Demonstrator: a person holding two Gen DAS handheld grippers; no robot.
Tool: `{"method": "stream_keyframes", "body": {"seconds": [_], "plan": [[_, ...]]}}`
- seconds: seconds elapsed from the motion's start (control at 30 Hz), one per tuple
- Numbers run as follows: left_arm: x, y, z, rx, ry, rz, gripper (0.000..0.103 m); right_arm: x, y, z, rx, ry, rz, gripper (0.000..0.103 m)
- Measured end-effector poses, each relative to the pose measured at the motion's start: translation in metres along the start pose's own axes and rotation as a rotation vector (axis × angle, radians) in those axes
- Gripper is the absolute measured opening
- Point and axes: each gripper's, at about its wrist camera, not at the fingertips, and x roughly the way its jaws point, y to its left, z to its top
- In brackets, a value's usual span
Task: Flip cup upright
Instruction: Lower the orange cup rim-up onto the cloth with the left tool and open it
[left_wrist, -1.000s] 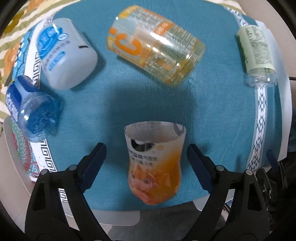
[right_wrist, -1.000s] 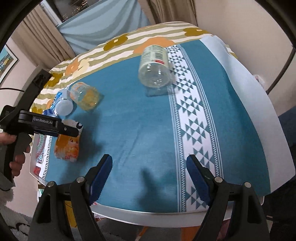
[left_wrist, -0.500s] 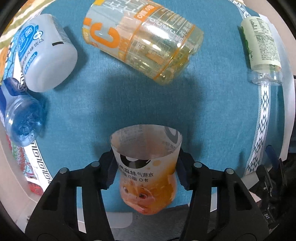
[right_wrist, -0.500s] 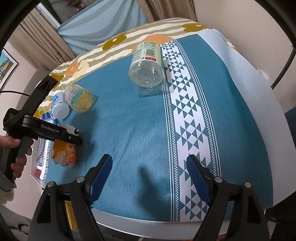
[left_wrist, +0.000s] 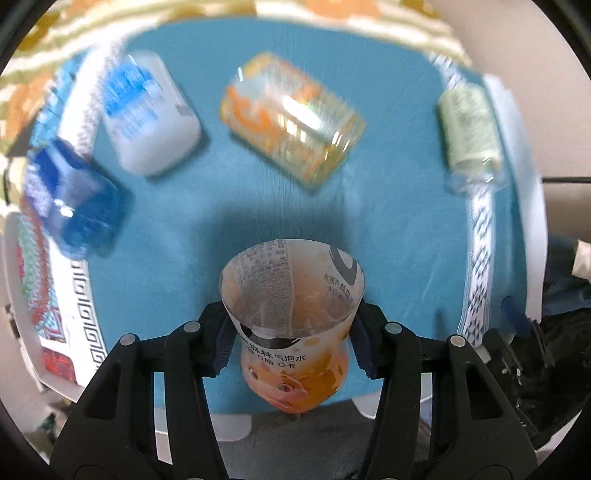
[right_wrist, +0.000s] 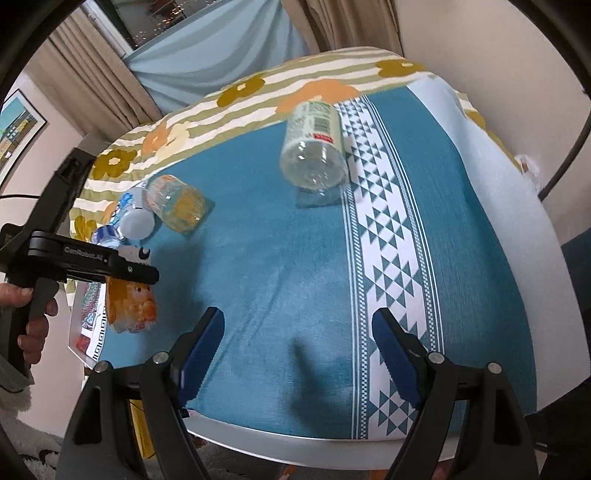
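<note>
The cup (left_wrist: 291, 325) is a cut-off orange bottle with a cartoon face and an open rim facing the camera. My left gripper (left_wrist: 293, 341) is shut on its sides and holds it over the table's near edge. In the right wrist view the same cup (right_wrist: 129, 299) hangs below the left gripper (right_wrist: 122, 269) at the table's left edge, its base pointing down. My right gripper (right_wrist: 295, 354) is open and empty above the blue cloth near the front edge.
On the blue tablecloth (right_wrist: 277, 258) lie a clear orange-labelled cup (left_wrist: 291, 118), a white cup with blue print (left_wrist: 147, 110), a blue cup (left_wrist: 70, 206) and a clear green-labelled cup (left_wrist: 469, 136). The green-labelled cup also shows in the right wrist view (right_wrist: 314, 147).
My left gripper closed on the orange cup and lifted it, tilting its rim up. The right gripper stayed open and shifted only slightly.
</note>
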Motion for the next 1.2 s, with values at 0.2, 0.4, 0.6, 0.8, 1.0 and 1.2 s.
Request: {"method": "stream_keyframes", "body": {"seconds": [0.2,0.4,0.6,0.8,1.0,1.2], "plan": [[-0.037,-0.016,-0.042,0.091,-0.413,0.079,0.057,-0.003,0.014,0.001,-0.046,-0.016,0.016,0.079],[-0.015,-0.015,-0.054,0.054,-0.592,0.088,0.057,0.004,0.022,-0.003,-0.108,-0.009,-0.009,0.079],[0.005,-0.019,-0.064,0.019,-0.657,0.071,0.057,0.011,0.024,-0.015,-0.158,0.008,-0.046,0.079],[0.011,-0.023,-0.080,0.044,-0.690,0.097,0.057,0.018,0.026,-0.023,-0.167,0.028,-0.043,0.079],[0.012,-0.025,-0.091,0.064,-0.701,0.102,0.057,0.017,0.037,-0.026,-0.196,0.012,-0.032,0.079],[0.011,-0.024,-0.095,0.064,-0.688,0.093,0.057,0.016,0.040,-0.027,-0.203,0.001,-0.035,0.079]]}}
